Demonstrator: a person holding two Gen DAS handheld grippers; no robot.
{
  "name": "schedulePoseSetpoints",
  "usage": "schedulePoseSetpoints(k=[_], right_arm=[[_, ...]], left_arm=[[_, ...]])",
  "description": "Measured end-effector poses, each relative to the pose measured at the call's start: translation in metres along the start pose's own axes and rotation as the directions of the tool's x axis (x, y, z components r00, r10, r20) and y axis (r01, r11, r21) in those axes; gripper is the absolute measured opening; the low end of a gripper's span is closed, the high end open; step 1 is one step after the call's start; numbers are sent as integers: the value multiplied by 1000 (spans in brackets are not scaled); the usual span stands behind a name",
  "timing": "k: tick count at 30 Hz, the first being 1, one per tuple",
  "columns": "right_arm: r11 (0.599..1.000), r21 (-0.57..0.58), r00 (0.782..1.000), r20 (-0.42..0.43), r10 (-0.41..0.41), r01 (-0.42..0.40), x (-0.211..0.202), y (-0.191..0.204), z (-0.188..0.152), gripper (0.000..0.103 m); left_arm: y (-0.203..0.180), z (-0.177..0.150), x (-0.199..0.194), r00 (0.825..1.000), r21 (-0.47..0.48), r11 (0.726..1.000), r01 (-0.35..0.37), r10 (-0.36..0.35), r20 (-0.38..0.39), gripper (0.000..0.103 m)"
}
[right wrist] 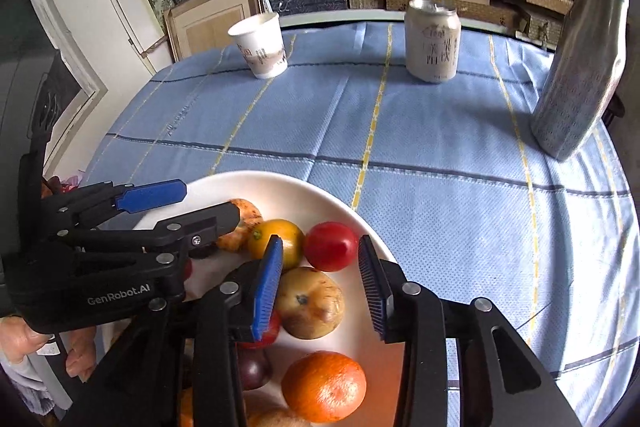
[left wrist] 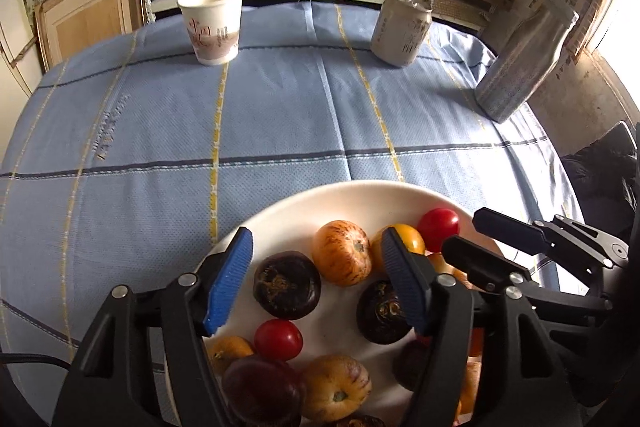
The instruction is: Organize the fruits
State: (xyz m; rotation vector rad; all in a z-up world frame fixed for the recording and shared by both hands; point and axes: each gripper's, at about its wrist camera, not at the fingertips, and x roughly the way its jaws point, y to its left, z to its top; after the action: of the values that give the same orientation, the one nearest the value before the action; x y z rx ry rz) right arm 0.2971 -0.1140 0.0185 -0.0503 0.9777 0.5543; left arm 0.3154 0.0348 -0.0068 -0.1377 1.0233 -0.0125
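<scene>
A white plate [left wrist: 352, 197] near the table's front edge holds several fruits: dark purple ones [left wrist: 286, 285], striped orange-yellow ones [left wrist: 342, 253], red tomatoes [left wrist: 439, 224] and a yellow one [left wrist: 404, 237]. My left gripper [left wrist: 316, 281] is open above the plate, its blue pads astride a dark purple fruit. In the right wrist view the plate [right wrist: 320, 195] also holds an orange [right wrist: 324, 385], a tan fruit [right wrist: 310, 303] and a red tomato [right wrist: 330, 246]. My right gripper [right wrist: 320, 285] is open over the tan fruit. Each gripper shows in the other's view.
A blue checked cloth [left wrist: 280, 115] covers the table. At its far side stand a paper cup [left wrist: 211, 23], a drink can [left wrist: 401, 29] and a silvery bottle [left wrist: 524, 59]. Shelves of stacked boxes stand behind. A hand [right wrist: 24, 343] holds the left gripper.
</scene>
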Motion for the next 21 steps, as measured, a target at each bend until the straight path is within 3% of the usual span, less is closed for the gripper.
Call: schedulePoseSetpoints(k=[15, 21], right_arm=[[1000, -9, 1000, 10, 14, -13, -48, 23, -33, 42], [1000, -8, 1000, 9, 17, -17, -66, 32, -53, 46]], left_arm=[[-7, -42, -53, 999, 2, 999, -34, 34, 16, 67], [-6, -66, -76, 997, -5, 997, -74, 74, 31, 74]])
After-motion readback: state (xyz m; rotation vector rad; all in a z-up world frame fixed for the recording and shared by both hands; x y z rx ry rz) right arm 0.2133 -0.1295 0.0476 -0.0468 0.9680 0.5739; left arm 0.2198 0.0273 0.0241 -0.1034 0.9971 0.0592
